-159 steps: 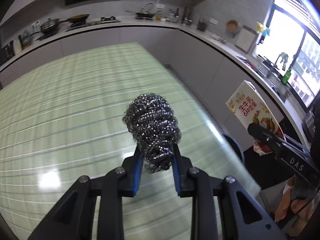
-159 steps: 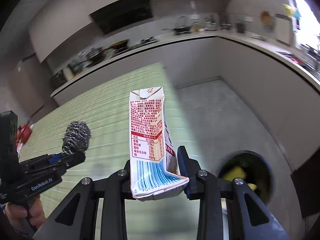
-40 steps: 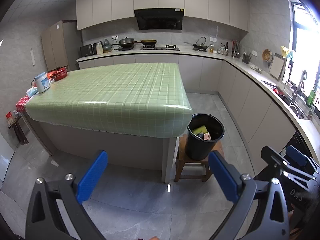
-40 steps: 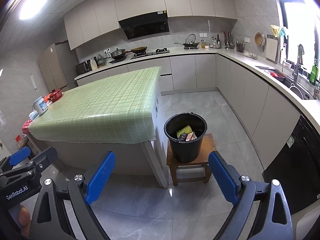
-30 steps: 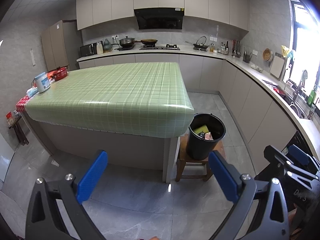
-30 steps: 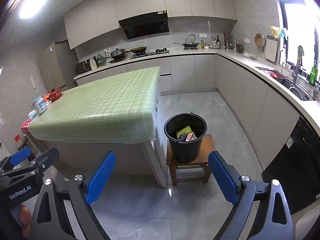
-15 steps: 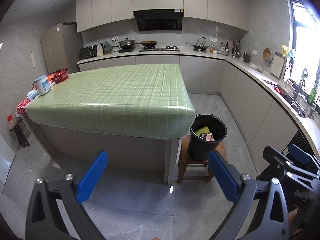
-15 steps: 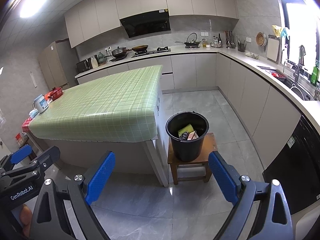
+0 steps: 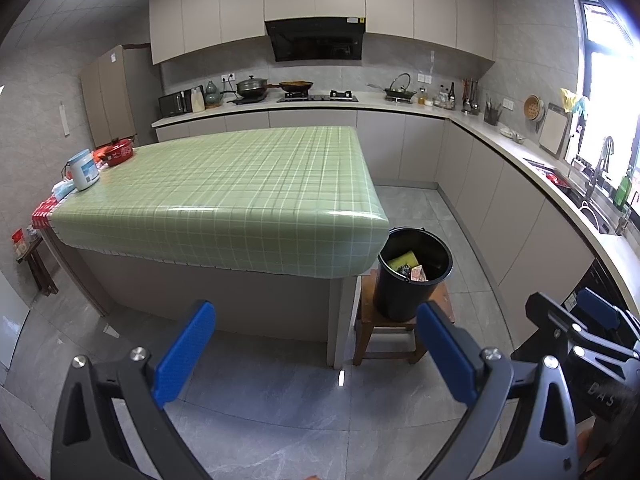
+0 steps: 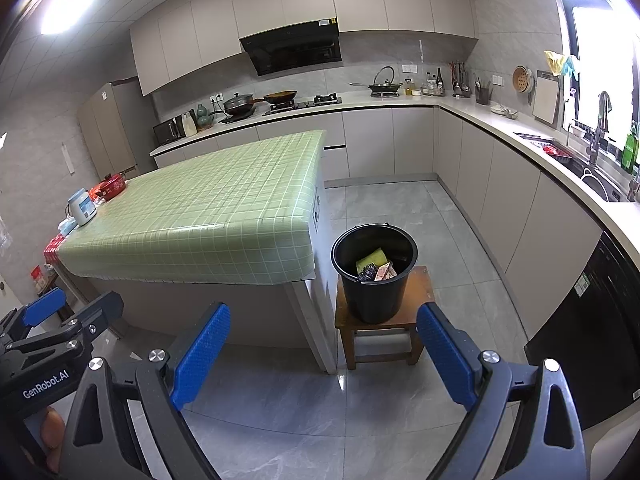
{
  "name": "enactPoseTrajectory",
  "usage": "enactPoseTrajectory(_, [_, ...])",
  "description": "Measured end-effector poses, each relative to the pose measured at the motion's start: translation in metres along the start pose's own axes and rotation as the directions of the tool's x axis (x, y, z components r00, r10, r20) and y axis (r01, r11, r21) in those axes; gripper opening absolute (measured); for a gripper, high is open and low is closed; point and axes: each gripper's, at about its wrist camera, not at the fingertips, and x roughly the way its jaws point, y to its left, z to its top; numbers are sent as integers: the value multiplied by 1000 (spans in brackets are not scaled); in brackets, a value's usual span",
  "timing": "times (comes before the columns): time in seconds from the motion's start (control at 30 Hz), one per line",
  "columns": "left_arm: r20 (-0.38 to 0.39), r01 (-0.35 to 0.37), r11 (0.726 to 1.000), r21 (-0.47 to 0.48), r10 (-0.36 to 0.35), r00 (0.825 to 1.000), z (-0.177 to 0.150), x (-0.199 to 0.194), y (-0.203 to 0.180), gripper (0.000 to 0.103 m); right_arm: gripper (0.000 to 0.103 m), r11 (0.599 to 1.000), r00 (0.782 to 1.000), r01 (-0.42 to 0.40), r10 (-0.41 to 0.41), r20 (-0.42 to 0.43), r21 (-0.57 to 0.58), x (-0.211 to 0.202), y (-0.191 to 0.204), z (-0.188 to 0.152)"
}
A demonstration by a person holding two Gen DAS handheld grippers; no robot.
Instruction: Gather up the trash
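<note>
Kitchen premises, viewed from floor level back toward the island: the counter (image 10: pixel 224 216) with its green checked cover carries nothing on the near and middle stretch, with only a white jar (image 10: pixel 81 207) and a red pot (image 10: pixel 111 187) at its far left end, which do not read as rubbish. Trash is located in the black bucket (image 10: pixel 374 268), which stands on a small wooden stool (image 10: pixel 380 326) just beside the counter's right corner; inside it a yellow item, a dark scouring-type ball and a reddish carton can be made out (identification is tentative at this range). Left gripper (image 9: pixel 316 354): spread wide, nothing between the blue pads. Right gripper (image 10: pixel 322 354): likewise wide apart and empty. Both are held well back from the bucket, over the grey floor tiles. Assessment: the collection appears essentially complete as far as these views show, with no loose waste visible on the counter or floor; what remains, if anything, cannot be established. Limits: the bucket's lower contents are hidden by its wall, the floor behind the island is screened, the far worktop clutter is too small to classify, and the person appears only as a sliver of hand (image 10: pixel 52 436) at the frame edge.
</note>
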Motion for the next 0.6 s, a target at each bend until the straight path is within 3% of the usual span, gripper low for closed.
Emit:
enactPoseTrajectory(0.4, [-27, 29, 1000, -5, -29, 999, 1, 12, -3, 101, 96, 1000, 1000, 7, -7, -4, 8, 3, 0, -2])
enactPoseTrajectory(0.5, [-9, 73, 997, -8, -73, 997, 0, 14, -2, 101, 96, 1000, 1000, 15, -15, -5, 9, 5, 1, -1])
enactPoseTrajectory(0.6, [-3, 68, 998, 8, -68, 998, 0, 16, -4, 101, 96, 1000, 1000, 23, -23, -9, 14, 7, 0, -2])
